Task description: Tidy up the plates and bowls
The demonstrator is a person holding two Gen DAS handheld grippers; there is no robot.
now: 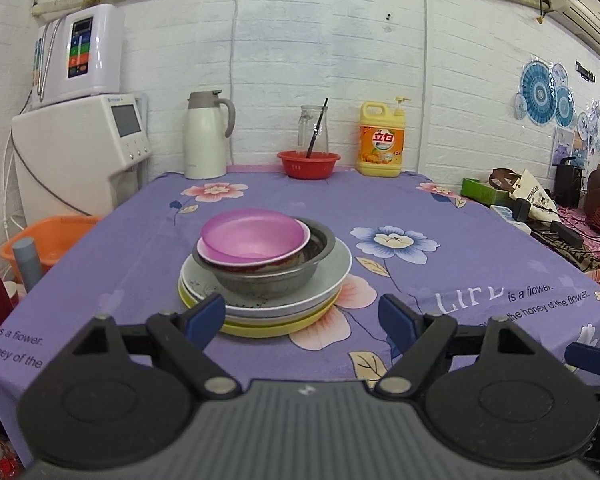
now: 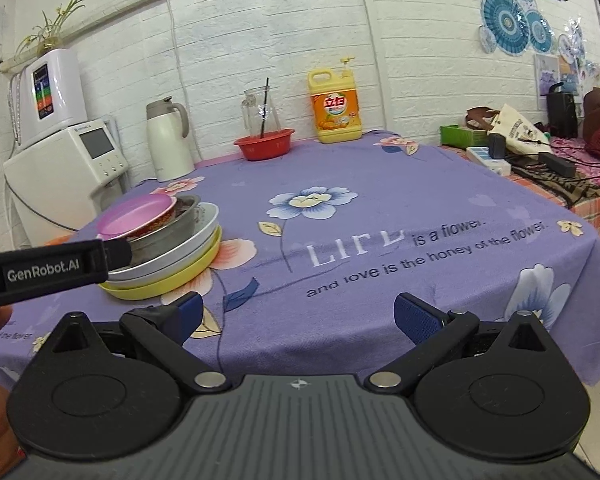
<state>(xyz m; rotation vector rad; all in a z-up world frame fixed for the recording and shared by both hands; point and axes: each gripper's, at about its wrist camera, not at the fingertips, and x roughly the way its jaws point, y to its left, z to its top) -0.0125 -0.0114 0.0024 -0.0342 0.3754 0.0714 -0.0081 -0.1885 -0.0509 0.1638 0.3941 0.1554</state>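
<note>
Nearest to us, our left gripper (image 1: 302,318) hangs just short of the stack of dishes, its blue-padded jaws spread wide with nothing between them; the left pad overlaps the near rim of the stack in this view, though we cannot tell whether it touches. Our right gripper (image 2: 298,316) sits off to the right over bare cloth, jaws likewise wide and holding nothing, with the stack well to its left. The purple floral tablecloth (image 1: 440,280) carries the stack on its near-left part: a yellow plate (image 1: 260,326) at the bottom, a white plate (image 1: 332,272) on it, then a metal bowl (image 1: 268,280), and inside that a tilted pink bowl (image 1: 252,236) with a white-rimmed dish beneath it that we cannot make out clearly. From the right wrist view the left gripper's black finger crosses in front of the stack. Farther back, along the white brick wall, we see a red basket (image 1: 309,164) with a glass pitcher (image 1: 313,130) just behind it, a cream thermos jug (image 1: 206,140) to the left and a yellow detergent bottle (image 1: 380,140) to the right. Beyond the table's left edge stands a white water dispenser (image 1: 80,152).
</note>
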